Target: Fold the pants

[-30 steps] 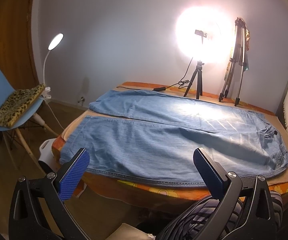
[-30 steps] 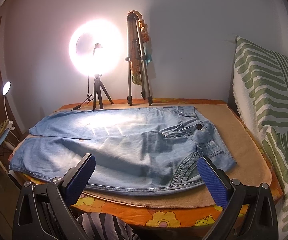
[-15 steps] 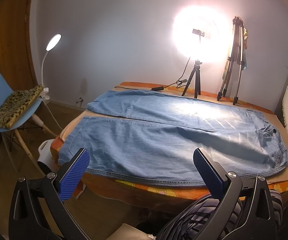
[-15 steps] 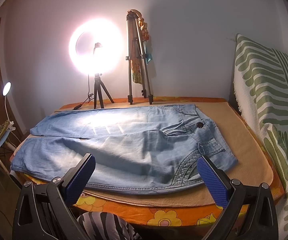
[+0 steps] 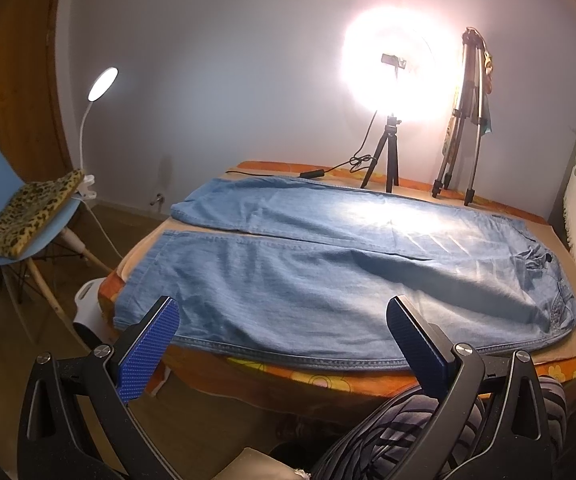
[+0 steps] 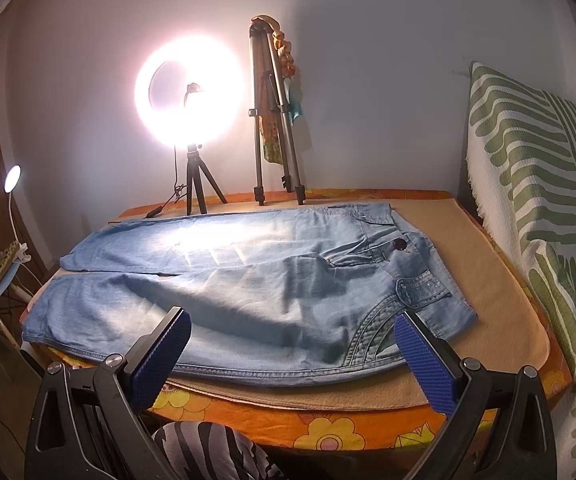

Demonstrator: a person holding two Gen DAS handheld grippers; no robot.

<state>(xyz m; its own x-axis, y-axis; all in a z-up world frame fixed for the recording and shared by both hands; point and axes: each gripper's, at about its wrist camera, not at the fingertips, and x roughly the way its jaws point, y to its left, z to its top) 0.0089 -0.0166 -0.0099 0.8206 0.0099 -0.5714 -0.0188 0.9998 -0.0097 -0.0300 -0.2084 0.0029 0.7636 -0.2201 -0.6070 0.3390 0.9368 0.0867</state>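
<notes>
Light blue jeans [image 5: 328, 264] lie spread flat on the table, both legs side by side, hems to the left, waist to the right. In the right wrist view the jeans [image 6: 248, 280] show the waistband button and the front pocket near the right end. My left gripper [image 5: 282, 320] hangs open in front of the table's near edge, over the near leg's seam, touching nothing. My right gripper [image 6: 292, 338] is open too, just short of the near edge by the pocket stitching, with nothing between its blue pads.
A beige mat [image 6: 488, 280] covers an orange flowered tablecloth [image 6: 328, 436]. A lit ring light on a tripod [image 5: 390, 160] and a second tripod [image 5: 464, 120] stand at the table's back. A blue chair [image 5: 8, 208] with a leopard cushion and a desk lamp stand left. A green-striped cushion [image 6: 548, 200] leans right.
Both views have shifted slightly; the jeans lie as before and both grippers stay open.
</notes>
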